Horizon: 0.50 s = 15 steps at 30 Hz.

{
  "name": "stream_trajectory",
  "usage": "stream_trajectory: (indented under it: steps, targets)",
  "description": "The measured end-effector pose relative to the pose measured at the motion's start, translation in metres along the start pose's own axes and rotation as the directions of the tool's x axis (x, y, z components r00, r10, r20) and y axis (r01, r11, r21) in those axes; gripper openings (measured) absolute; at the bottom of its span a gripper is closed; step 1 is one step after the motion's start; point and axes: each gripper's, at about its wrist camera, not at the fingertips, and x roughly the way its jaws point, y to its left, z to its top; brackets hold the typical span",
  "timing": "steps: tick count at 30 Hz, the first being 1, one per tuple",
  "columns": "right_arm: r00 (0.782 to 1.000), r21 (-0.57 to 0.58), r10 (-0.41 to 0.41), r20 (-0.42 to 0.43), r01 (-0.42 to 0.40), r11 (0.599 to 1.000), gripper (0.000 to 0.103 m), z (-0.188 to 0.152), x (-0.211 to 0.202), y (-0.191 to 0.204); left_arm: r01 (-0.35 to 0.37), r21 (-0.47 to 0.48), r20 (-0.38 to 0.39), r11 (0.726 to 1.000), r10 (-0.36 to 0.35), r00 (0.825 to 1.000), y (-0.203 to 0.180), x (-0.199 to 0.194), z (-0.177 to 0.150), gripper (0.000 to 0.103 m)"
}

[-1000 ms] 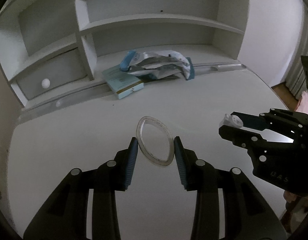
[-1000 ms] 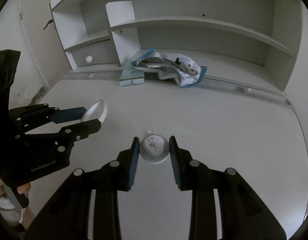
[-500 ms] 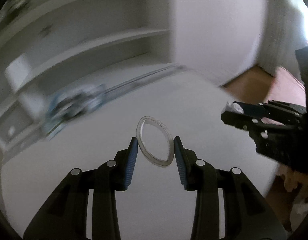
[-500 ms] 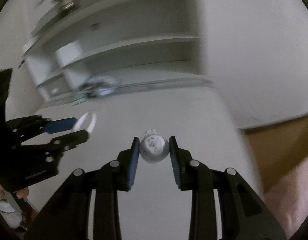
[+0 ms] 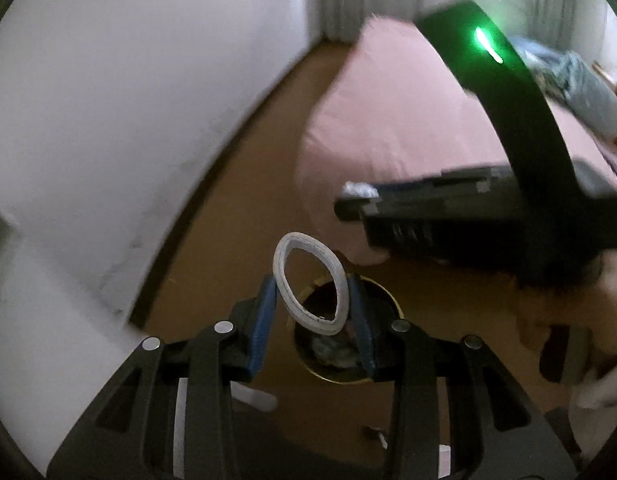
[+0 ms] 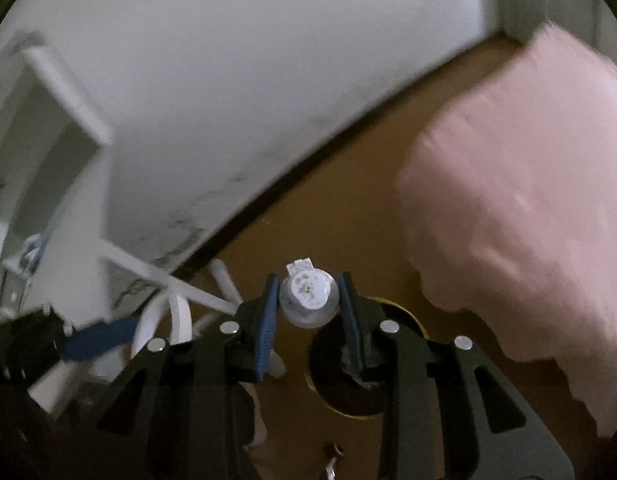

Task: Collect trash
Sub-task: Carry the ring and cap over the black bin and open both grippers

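Observation:
My left gripper point(image 5: 311, 304) is shut on a white, squashed tape ring point(image 5: 308, 283), held upright between its blue pads. Straight below it on the brown floor stands a round bin point(image 5: 382, 374) with a gold rim and dark trash inside. My right gripper point(image 6: 306, 300) is shut on a small clear lidded cup point(image 6: 308, 294) with a speckled white top. The same bin point(image 6: 336, 402) lies just below and right of it. In the left wrist view the right gripper point(image 5: 358, 200) crosses from the right. In the right wrist view the left gripper point(image 6: 128, 332) and its ring point(image 6: 148, 320) show at lower left.
A bed with a pink sheet point(image 5: 388, 120) fills the right side beside the bin, seen also as pink bedding point(image 6: 528, 220). A white wall point(image 5: 128, 100) with a dark skirting runs along the left. The white desk's edge point(image 6: 48, 120) is at far left. A person's hand point(image 5: 556, 320) holds the right gripper.
Both grippers swung away from the white desk to the right and down, and now hang over the floor bin. Each still holds its item, the ring and the cup.

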Motion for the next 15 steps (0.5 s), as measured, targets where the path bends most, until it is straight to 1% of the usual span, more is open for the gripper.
stream_trajectory:
  steps: [2,4,5,7,10,11,13,15]
  targets:
    - [0.998,0.072,0.002,-0.063,0.002,0.997,0.031,-0.009,0.023,-0.034,0.014,0.008,-0.056,1.0,-0.013,0.998,-0.011,0.035,-0.003,0.036]
    - [0.989,0.098,-0.01,-0.145,0.025,0.995,0.031,-0.023,0.054,-0.05,0.014,-0.002,-0.116,1.0,-0.014,0.993,-0.012,0.074,-0.011,0.036]
    - [0.978,0.114,-0.011,-0.206,0.036,0.993,0.031,-0.035,0.076,-0.062,0.014,-0.018,-0.158,1.0,-0.016,0.987,-0.011,0.096,-0.017,0.036]
    - [0.96,0.122,-0.018,-0.278,0.054,0.991,0.03,-0.053,0.1,-0.073,0.013,-0.058,-0.24,0.998,-0.026,0.97,-0.003,0.138,-0.032,0.036]
    - [0.913,0.126,-0.026,-0.406,0.084,0.989,0.031,-0.086,0.147,-0.083,-0.008,-0.085,-0.319,0.996,-0.019,0.947,0.009,0.18,-0.048,0.036]
    - [0.899,0.118,-0.031,-0.437,0.092,0.989,0.031,-0.094,0.158,-0.083,-0.011,-0.089,-0.332,0.996,-0.019,0.943,0.013,0.188,-0.048,0.036]
    - [0.877,0.117,-0.025,-0.48,0.092,0.989,0.03,-0.107,0.172,-0.084,-0.01,-0.11,-0.364,0.994,-0.031,0.931,0.016,0.206,-0.052,0.036]
    - [0.867,0.116,-0.021,-0.497,0.09,0.989,0.031,-0.113,0.174,-0.085,-0.008,-0.121,-0.378,0.993,-0.039,0.925,0.012,0.208,-0.059,0.036]
